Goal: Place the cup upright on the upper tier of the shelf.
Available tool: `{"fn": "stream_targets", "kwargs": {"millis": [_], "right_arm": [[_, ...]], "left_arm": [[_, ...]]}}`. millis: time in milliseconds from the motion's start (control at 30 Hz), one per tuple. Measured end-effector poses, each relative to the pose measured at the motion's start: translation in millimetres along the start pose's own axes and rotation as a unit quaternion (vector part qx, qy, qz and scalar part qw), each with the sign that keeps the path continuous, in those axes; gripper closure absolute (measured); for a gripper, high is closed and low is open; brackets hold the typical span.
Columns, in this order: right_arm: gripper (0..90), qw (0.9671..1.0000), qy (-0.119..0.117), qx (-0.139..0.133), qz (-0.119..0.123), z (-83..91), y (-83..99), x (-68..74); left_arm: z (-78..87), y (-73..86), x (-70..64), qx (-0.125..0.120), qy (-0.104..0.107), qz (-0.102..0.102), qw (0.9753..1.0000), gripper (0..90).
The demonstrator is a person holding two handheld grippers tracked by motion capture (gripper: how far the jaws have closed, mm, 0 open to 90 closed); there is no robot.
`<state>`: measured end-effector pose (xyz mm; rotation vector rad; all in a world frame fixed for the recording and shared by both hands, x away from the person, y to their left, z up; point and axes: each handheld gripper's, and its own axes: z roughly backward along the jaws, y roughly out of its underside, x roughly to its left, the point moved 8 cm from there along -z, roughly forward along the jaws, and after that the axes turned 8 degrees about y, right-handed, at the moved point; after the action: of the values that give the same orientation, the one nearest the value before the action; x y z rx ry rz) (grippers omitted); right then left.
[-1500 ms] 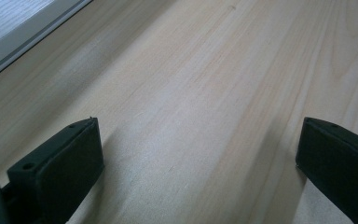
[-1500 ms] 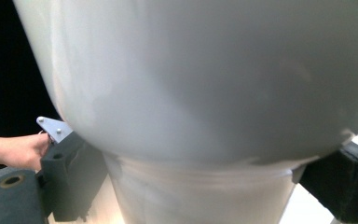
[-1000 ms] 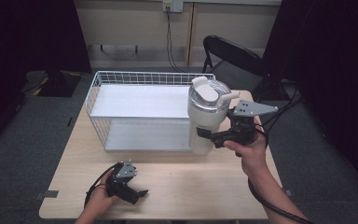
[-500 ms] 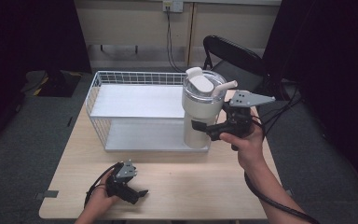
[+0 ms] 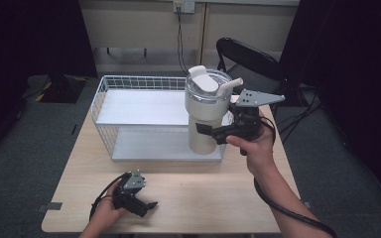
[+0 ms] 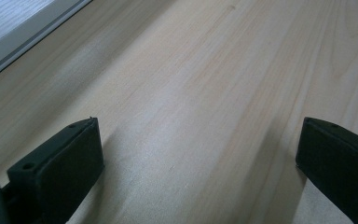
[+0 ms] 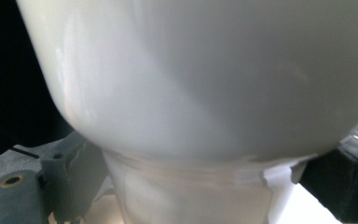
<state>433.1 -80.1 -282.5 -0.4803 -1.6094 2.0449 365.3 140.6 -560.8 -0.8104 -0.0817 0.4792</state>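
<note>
The white tumbler (image 5: 207, 111), lid and straw spout on top, is upright above the right front corner of the white wire basket (image 5: 110, 96). The right gripper (image 5: 209, 131) clamps its jaws on the narrow lower body of the tumbler (image 7: 200, 93). The left gripper (image 5: 146, 207) rests low on the wooden table (image 5: 203, 198), jaws wide apart over bare wood (image 6: 200, 154).

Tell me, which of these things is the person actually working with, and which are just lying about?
In use, as it appears:
- right gripper, clamped on the narrow base of the tall cream tumbler with clear lid
- white wire basket, the tumbler held at its right end

Idle or background:
- left gripper, open on the light wooden table
- black folding chair
</note>
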Motion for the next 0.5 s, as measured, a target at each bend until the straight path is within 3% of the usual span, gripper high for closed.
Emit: {"fn": "stream_targets", "kwargs": {"millis": [500], "right_arm": [[9.8, 1.0000, 0.005, -0.001, -0.002, -7.0, -16.2, -4.1]], "left_arm": [[0.0, 0.0, 0.0, 0.000, 0.000, 0.000, 1.0000, 0.0]]}}
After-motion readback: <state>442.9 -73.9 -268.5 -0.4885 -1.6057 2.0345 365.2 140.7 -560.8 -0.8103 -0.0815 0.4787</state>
